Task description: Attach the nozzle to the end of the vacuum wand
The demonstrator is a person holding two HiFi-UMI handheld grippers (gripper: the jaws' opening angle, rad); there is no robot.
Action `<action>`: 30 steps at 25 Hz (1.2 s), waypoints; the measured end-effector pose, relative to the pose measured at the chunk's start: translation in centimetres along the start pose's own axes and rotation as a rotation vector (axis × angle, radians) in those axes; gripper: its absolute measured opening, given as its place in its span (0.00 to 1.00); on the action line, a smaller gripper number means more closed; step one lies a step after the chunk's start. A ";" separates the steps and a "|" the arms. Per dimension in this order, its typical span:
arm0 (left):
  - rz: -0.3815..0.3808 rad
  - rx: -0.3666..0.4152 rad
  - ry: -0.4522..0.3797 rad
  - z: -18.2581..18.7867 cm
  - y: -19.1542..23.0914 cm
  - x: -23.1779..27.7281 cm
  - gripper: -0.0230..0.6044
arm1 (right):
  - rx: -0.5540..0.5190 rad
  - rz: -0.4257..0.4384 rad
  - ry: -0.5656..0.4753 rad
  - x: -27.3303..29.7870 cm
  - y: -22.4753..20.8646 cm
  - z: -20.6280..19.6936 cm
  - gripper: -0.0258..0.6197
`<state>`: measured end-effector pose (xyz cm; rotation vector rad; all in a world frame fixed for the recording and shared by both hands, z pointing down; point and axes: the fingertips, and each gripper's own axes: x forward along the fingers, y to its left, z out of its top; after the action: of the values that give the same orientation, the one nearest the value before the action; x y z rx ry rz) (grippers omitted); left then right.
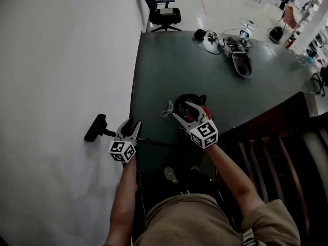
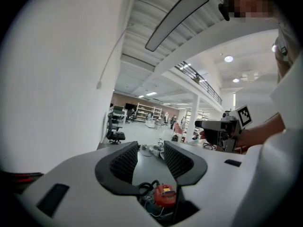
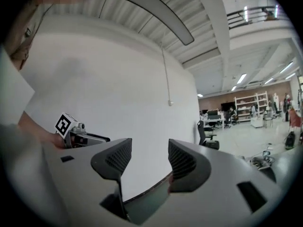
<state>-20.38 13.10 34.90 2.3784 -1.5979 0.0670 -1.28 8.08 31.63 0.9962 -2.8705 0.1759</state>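
Nozzle (image 1: 95, 128) shows only in the head view, near the left gripper (image 1: 132, 123) — it and the right gripper (image 3: 149, 157) stand parted, empty, in their own views.

The left hand-held gripper (image 2: 150, 148) and the right hand-held gripper (image 3: 149, 148) both have smooth, matt white plastic shells. Their pads (image 2: 124, 162) are black and finely ribbed, like rubber. The nozzle (image 1: 96, 128) looks like black plastic with a faint sheen. The dark grey-green floor (image 1: 169, 65) is matt and even. The slats (image 1: 277, 142) at the right look like dark brown wood with a low gloss. The shorts (image 1: 179, 217) are matt tan cloth.
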 end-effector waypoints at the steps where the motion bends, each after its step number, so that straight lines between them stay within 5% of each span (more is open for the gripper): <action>1: -0.033 0.020 -0.009 1.2 -1.6 1.1 0.30 | -0.015 -0.037 -0.021 -2.0 -1.4 1.4 0.42; 8: -0.176 0.074 -0.068 8.0 -13.2 5.9 0.30 | -0.045 -0.223 -0.102 -16.3 -8.4 8.3 0.42; 17: -0.280 0.102 -0.068 8.8 -22.5 9.1 0.30 | -0.014 -0.405 -0.126 -28.1 -13.9 8.0 0.42; 20: -0.298 0.097 -0.053 7.6 -24.6 9.5 0.30 | -0.050 -0.508 -0.115 -31.0 -15.4 7.5 0.26; 30: -0.348 0.091 -0.026 5.2 -29.9 10.1 0.30 | -0.039 -0.479 -0.121 -34.3 -14.4 5.7 0.22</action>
<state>10.30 13.21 25.82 2.7009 -1.1907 0.0403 34.17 16.94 22.65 1.6937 -2.6200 0.0204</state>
